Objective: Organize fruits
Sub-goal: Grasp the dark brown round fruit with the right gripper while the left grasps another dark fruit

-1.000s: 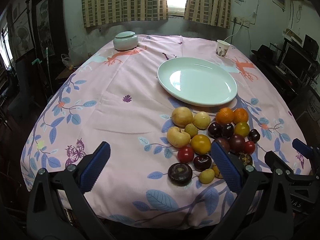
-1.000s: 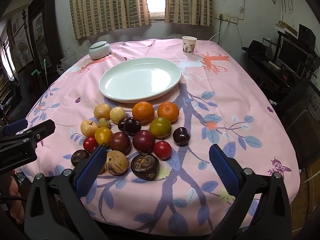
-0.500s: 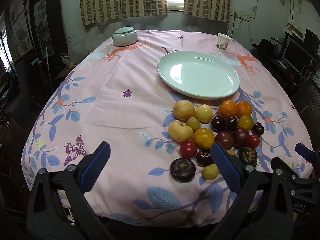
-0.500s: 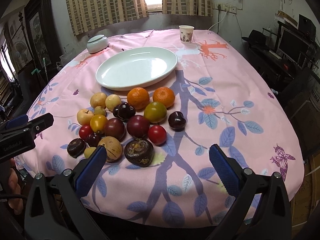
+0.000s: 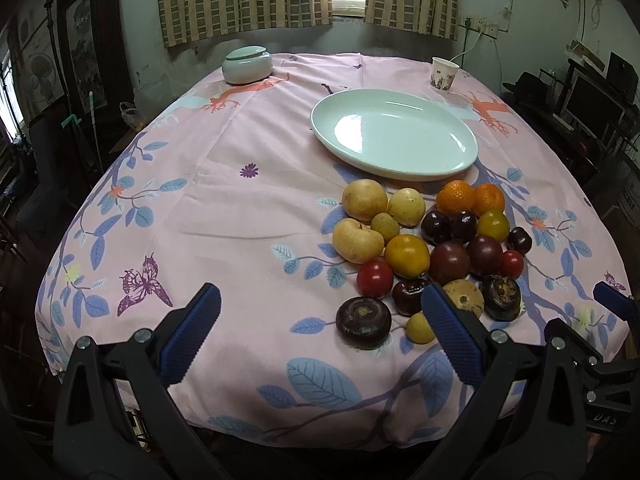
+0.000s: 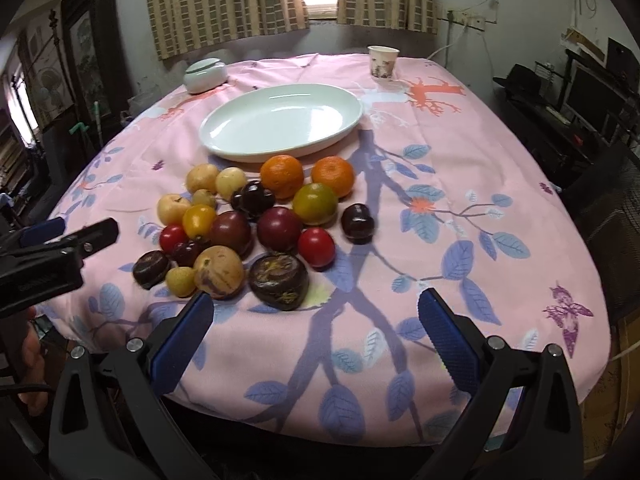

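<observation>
A cluster of several fruits lies on the pink tablecloth in front of an empty white oval plate (image 5: 394, 134) (image 6: 280, 122). It holds two oranges (image 6: 282, 176), yellow pears (image 5: 364, 200), dark plums (image 6: 279, 228), red tomatoes (image 6: 316, 246) and dark mangosteens (image 5: 363, 322) (image 6: 279, 280). My left gripper (image 5: 320, 332) is open and empty above the near table edge, left of the fruits. My right gripper (image 6: 316, 334) is open and empty, just short of the nearest fruits. The left gripper also shows at the left edge of the right wrist view (image 6: 56, 252).
A lidded pale green jar (image 5: 247, 65) stands at the far left and a paper cup (image 5: 444, 74) at the far right. The table (image 6: 500, 184) has rounded edges. Dark furniture and monitors stand at the right; curtains and a window are behind.
Both grippers have moved forward and lower toward the table, so the fruits and plate look larger and nearer. Both stay open and empty.
</observation>
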